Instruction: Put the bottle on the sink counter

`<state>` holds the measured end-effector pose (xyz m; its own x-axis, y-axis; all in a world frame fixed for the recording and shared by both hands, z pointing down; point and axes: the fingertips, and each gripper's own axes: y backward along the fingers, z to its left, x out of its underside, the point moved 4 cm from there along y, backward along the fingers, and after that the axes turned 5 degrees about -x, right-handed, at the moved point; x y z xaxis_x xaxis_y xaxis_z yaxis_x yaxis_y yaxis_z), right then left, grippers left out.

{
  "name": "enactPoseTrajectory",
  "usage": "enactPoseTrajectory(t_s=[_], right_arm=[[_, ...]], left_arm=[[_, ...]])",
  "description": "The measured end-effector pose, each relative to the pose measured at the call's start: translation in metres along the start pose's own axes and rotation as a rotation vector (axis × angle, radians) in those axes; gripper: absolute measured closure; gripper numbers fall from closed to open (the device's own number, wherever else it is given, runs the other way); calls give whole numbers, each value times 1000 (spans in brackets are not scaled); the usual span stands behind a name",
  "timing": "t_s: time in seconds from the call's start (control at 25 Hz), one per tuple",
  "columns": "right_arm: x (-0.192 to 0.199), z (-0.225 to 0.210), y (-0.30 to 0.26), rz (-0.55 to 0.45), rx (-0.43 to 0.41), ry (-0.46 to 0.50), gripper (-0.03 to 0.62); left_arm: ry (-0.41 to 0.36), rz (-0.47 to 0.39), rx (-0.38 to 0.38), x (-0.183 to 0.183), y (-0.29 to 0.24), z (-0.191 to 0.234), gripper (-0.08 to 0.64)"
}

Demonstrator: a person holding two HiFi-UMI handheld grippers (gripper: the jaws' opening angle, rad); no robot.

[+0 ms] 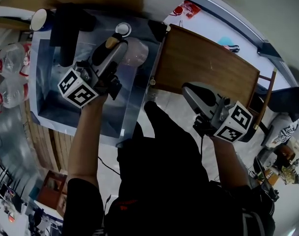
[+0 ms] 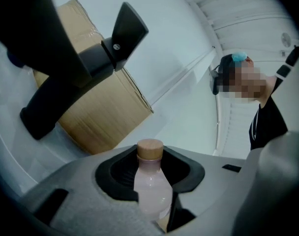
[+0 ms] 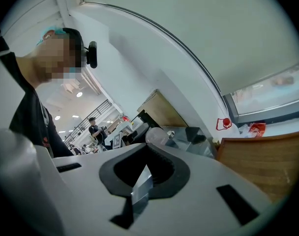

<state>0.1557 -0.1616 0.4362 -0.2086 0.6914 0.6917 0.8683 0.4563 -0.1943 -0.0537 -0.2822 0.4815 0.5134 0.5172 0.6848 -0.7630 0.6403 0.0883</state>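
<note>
A small pale pink bottle (image 2: 152, 191) with a wooden cap (image 2: 149, 149) sits between the jaws of my left gripper (image 2: 152, 181), which is shut on it. In the head view the left gripper (image 1: 115, 45) hangs over the steel sink (image 1: 66, 109), and only the cap (image 1: 111, 42) shows at its tip. My right gripper (image 1: 189, 89) is over the near edge of the wooden counter (image 1: 208, 63) to the right of the sink. Its jaws (image 3: 139, 186) look shut with nothing between them.
A black faucet (image 1: 68, 28) arches over the sink's far left, close above the bottle in the left gripper view. A pale translucent rounded thing (image 1: 135, 53) lies in the sink beside the left gripper. A cardboard box (image 2: 95, 112) stands behind. Plastic bottles (image 1: 7, 68) lie left of the sink.
</note>
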Motion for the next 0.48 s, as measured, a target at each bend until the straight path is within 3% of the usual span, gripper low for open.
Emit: enactPoseTrajectory(t_s=[0.48], right_arm=[[7, -15, -1, 2, -10, -28, 588]], left_arm=[[-277, 142, -43, 11, -18, -7, 428]])
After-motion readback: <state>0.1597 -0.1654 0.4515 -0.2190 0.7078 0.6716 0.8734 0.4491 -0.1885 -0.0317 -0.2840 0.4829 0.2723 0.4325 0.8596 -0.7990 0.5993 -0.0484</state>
